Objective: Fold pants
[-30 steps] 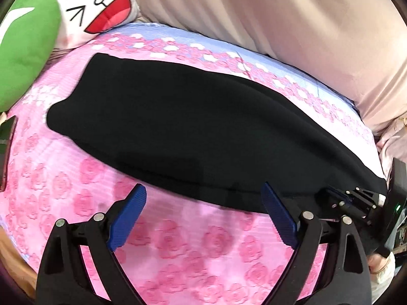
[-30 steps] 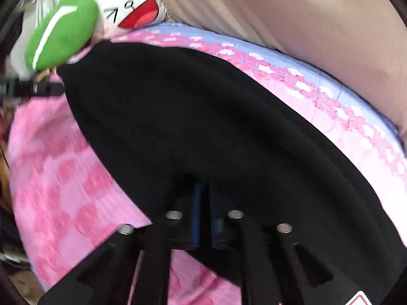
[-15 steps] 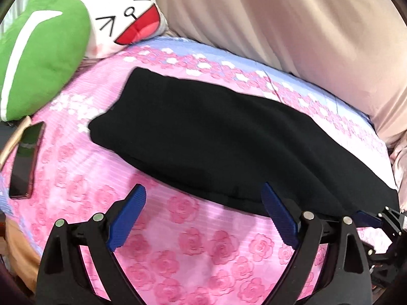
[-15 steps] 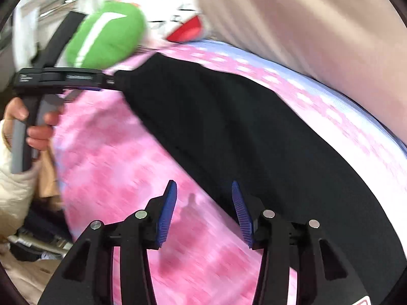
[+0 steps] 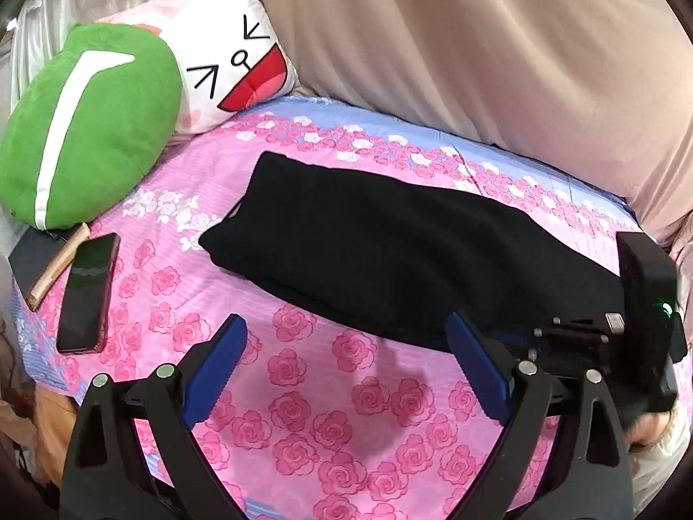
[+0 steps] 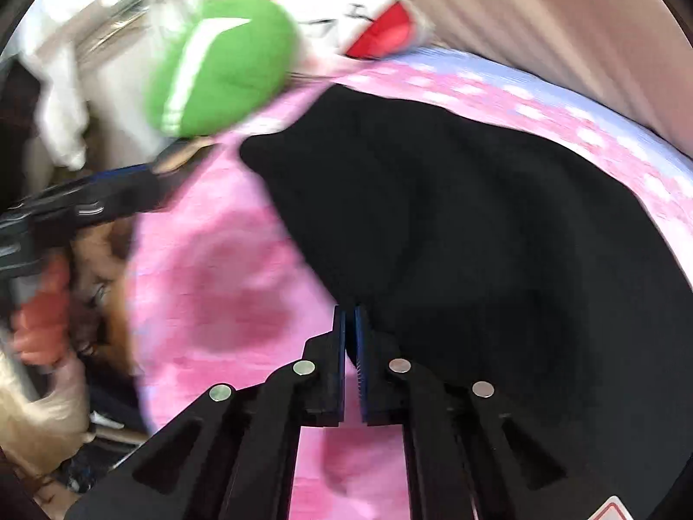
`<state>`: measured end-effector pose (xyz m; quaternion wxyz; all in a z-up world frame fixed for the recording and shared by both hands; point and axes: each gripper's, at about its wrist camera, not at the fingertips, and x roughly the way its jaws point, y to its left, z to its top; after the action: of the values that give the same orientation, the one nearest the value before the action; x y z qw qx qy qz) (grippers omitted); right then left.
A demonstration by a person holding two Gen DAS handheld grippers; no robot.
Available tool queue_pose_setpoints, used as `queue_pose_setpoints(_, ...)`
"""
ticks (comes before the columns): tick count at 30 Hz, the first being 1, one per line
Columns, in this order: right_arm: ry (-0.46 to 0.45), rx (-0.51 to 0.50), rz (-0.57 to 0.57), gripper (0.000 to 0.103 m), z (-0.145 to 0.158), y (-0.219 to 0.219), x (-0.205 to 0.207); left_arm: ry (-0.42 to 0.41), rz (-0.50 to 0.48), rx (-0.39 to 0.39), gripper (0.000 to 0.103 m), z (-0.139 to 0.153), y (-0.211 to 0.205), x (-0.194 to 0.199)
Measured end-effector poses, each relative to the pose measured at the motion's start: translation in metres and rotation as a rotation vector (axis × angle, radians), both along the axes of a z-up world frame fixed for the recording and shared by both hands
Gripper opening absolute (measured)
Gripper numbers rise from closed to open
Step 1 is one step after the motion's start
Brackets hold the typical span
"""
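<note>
Left gripper [image 5: 346, 368] jaws wide; right gripper [image 6: 350, 320] pinches black pants [image 5: 390, 255] edge (blurred).

Rose-print bed [image 5: 329, 424]: pants [image 5: 390, 255], phone [image 5: 89, 292], pillows [image 5: 86, 138].

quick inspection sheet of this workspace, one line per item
surface: bed with pink rose sheet, blue floral band along the far edge
job's things: black pants lying folded into a long strip across the bed
clutter: phone and a wooden stick at the left edge
grippers: left tongs wide open over the sheet, short of the pants; right tongs closed at the pants' near edge, view blurred
cables: nothing seen
surroundings: green cushion, cartoon-face pillow, beige drape behind
</note>
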<state>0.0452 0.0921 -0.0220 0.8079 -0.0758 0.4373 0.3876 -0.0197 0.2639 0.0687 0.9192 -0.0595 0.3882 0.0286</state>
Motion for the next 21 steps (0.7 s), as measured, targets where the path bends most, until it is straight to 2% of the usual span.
queue_pose_setpoints(2, -0.005, -0.054, 0.043, 0.009, -0.011, 0.01, -0.005, -0.007, -0.002, 0.008, 0.091, -0.001, -0.001, 0.002)
queue_pose_setpoints(4, 0.073, -0.056, 0.035, 0.009, -0.026, 0.009, -0.002, 0.002, 0.008, 0.016, 0.091, -0.003, -0.001, 0.005)
queue_pose_setpoints(6, 0.02, -0.053, 0.017, 0.011, -0.018, 0.008, -0.006, 0.009, 0.02, 0.018, 0.091, -0.005, 0.003, 0.005)
queue_pose_setpoints(7, -0.017, -0.049, 0.018, 0.017, -0.011, 0.008, -0.008, 0.009, 0.028, 0.019, 0.091, -0.005, 0.005, 0.004)
queue_pose_setpoints(8, -0.039, -0.042, 0.018, 0.026, -0.005, 0.008, -0.009, 0.009, 0.041, 0.019, 0.091, -0.005, 0.009, 0.003)
queue_pose_setpoints(11, -0.086, -0.012, 0.059, 0.041, 0.011, 0.025, -0.006, 0.0, 0.081, 0.011, 0.091, -0.001, 0.024, 0.0)
queue_pose_setpoints(14, -0.096, -0.057, 0.118, 0.042, 0.004, 0.058, 0.007, -0.009, 0.113, 0.004, 0.091, 0.006, 0.036, -0.003)
queue_pose_setpoints(17, -0.073, -0.079, 0.126, 0.043, -0.01, 0.085, 0.028, -0.028, 0.106, 0.02, 0.091, 0.013, 0.039, -0.01)
queue_pose_setpoints(18, -0.061, -0.07, 0.119, 0.04, -0.014, 0.096, 0.037, -0.032, 0.097, 0.029, 0.091, 0.015, 0.038, -0.012)
queue_pose_setpoints(19, -0.031, -0.055, 0.12, 0.014, -0.017, 0.102, 0.045, -0.034, 0.087, 0.035, 0.092, 0.015, 0.037, -0.015)
queue_pose_setpoints(20, -0.001, -0.045, 0.112, 0.005, -0.021, 0.107, 0.053, -0.034, 0.076, 0.042, 0.092, 0.015, 0.035, -0.018)
queue_pose_setpoints(21, 0.024, -0.024, 0.1, 0.005, -0.022, 0.112, 0.061, -0.031, 0.064, 0.048, 0.092, 0.014, 0.034, -0.02)
